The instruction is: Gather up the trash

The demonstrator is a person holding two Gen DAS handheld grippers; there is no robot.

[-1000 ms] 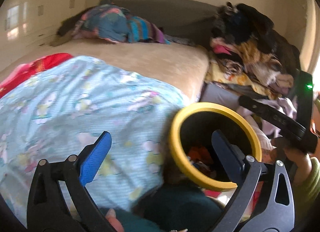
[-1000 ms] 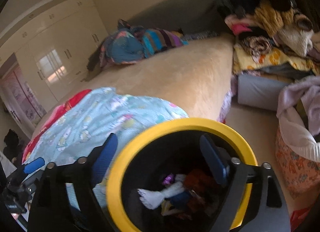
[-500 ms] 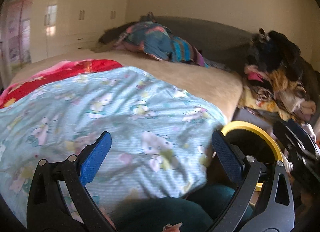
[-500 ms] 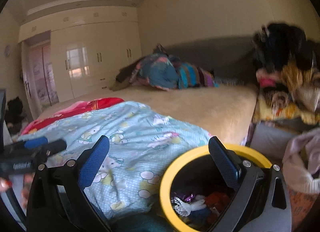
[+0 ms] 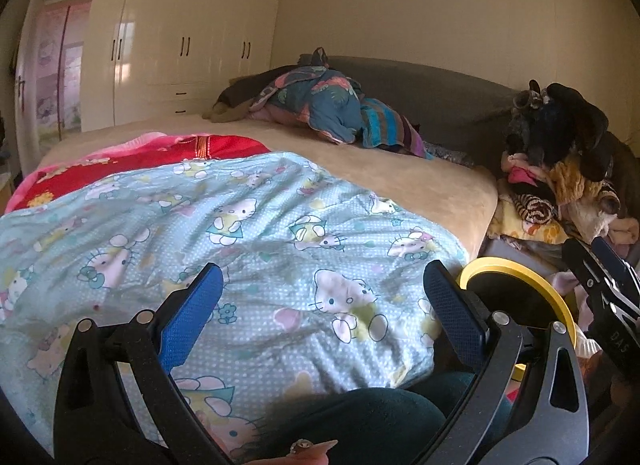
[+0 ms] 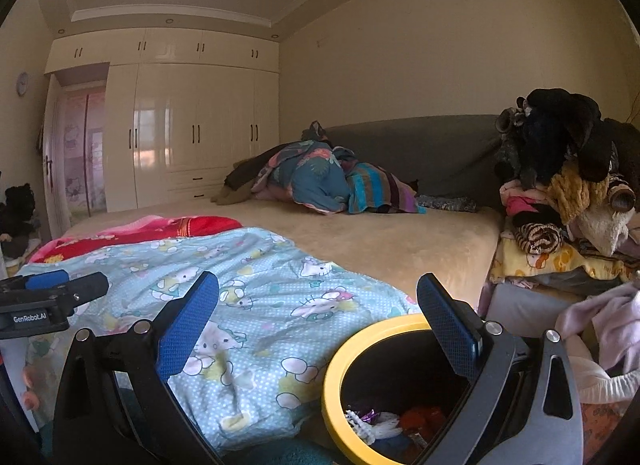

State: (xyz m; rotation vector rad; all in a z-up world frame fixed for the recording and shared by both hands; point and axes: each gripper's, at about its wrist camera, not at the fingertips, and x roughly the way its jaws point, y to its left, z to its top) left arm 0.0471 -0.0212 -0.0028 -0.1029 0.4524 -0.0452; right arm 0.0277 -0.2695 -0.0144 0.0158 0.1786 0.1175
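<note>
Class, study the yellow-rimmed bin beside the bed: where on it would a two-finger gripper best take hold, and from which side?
Grip the yellow rim of the bin, coming from above, one finger inside and one outside. The bin stands upright and open, and its body looks too wide for the open right gripper to span.

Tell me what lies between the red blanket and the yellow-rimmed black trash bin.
The light-blue cartoon-cat quilt covers the bed between the red blanket and the yellow-rimmed black trash bin; both wrist views show it.
</note>
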